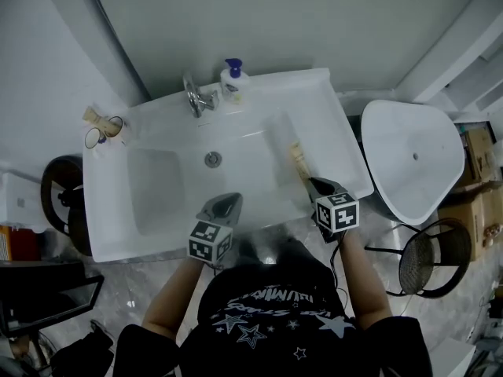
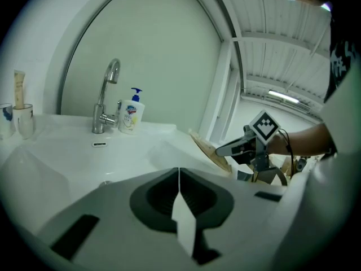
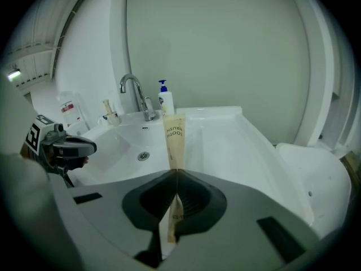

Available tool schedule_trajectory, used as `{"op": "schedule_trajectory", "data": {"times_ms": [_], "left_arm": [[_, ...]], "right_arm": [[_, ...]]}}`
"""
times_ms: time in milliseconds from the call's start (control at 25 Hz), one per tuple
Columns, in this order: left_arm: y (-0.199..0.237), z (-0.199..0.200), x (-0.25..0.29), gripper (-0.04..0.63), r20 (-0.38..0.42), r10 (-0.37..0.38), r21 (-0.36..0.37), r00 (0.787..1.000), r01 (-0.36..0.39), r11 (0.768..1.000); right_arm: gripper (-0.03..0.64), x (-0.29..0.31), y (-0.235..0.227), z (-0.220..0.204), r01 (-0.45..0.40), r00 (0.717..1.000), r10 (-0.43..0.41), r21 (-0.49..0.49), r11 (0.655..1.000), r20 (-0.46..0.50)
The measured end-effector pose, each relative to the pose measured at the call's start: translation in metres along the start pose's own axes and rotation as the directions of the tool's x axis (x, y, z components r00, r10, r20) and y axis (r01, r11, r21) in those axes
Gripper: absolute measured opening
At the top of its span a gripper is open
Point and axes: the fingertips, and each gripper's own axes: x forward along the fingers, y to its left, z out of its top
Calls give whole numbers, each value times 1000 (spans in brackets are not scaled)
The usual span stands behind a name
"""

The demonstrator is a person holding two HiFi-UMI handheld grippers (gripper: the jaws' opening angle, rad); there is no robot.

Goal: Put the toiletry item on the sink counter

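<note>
The toiletry item is a flat tan toothbrush packet point(image 3: 174, 140). My right gripper point(image 3: 175, 173) is shut on its near end. The packet sticks forward over the right side of the white sink counter point(image 3: 225, 134); whether it touches the counter I cannot tell. From the head view, the packet point(image 1: 299, 162) lies along the counter's right ledge point(image 1: 334, 136) ahead of the right gripper point(image 1: 321, 185). My left gripper point(image 1: 225, 205) hovers at the basin's front rim, shut and empty. In the left gripper view its jaws point(image 2: 179, 173) meet, and the right gripper point(image 2: 237, 147) with the packet point(image 2: 207, 149) shows at the right.
A chrome faucet point(image 1: 196, 96) and a blue-pump soap bottle point(image 1: 233, 81) stand at the back of the sink. Cups with a tube point(image 1: 102, 128) sit at the back left corner. A white toilet point(image 1: 409, 159), a wire bin point(image 1: 428, 259) and cardboard boxes point(image 1: 475, 175) are on the right.
</note>
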Motion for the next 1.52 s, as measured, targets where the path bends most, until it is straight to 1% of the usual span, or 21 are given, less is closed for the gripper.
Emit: {"op": "schedule_trajectory", "data": {"times_ms": [120, 280, 400, 480, 560, 720, 840, 1040, 1200, 1320, 1400, 1520], "left_arm": [[-1, 8, 10, 21, -17, -8, 14, 1000, 8, 1000], [-9, 28, 25, 20, -27, -44, 49, 999, 45, 998], [-7, 38, 38, 21, -17, -5, 41, 1000, 6, 999], [-4, 43, 46, 21, 4, 45, -12, 999, -45, 999], [0, 46, 53, 21, 20, 100, -87, 995, -97, 991], [11, 48, 68, 20, 32, 212, -202, 977, -202, 958], [19, 52, 77, 21, 34, 277, -238, 960, -261, 935], [29, 55, 87, 21, 19, 350, -238, 937, -336, 911], [36, 56, 90, 20, 0, 391, -249, 920, -379, 891], [40, 58, 91, 21, -4, 415, -271, 910, -401, 875], [41, 58, 94, 21, -7, 426, -284, 905, -411, 867], [45, 58, 96, 21, -15, 448, -290, 894, -432, 854]], "right_arm": [[17, 2, -7, 4, -9, 1000, 9, 3, 1000, 4], [17, 14, -16, 12, -44, 999, 44, -25, 999, -4], [17, 26, -28, 23, -72, 997, 71, -62, 995, -13], [17, 35, -39, 32, -92, 996, 91, -82, 992, -19], [17, 45, -51, 44, -114, 993, 113, -93, 989, -22], [17, 62, -76, 65, -158, 987, 155, -131, 979, -36], [17, 77, -92, 80, -188, 982, 181, -189, 964, -56], [17, 103, -112, 107, -220, 975, 197, -363, 906, -99], [17, 126, -123, 125, -234, 972, 198, -443, 866, -128], [17, 142, -132, 140, -241, 970, 190, -495, 835, -150], [17, 152, -141, 149, -234, 971, 168, -554, 799, -167], [17, 168, -146, 159, -236, 971, 146, -647, 725, -191]]}}
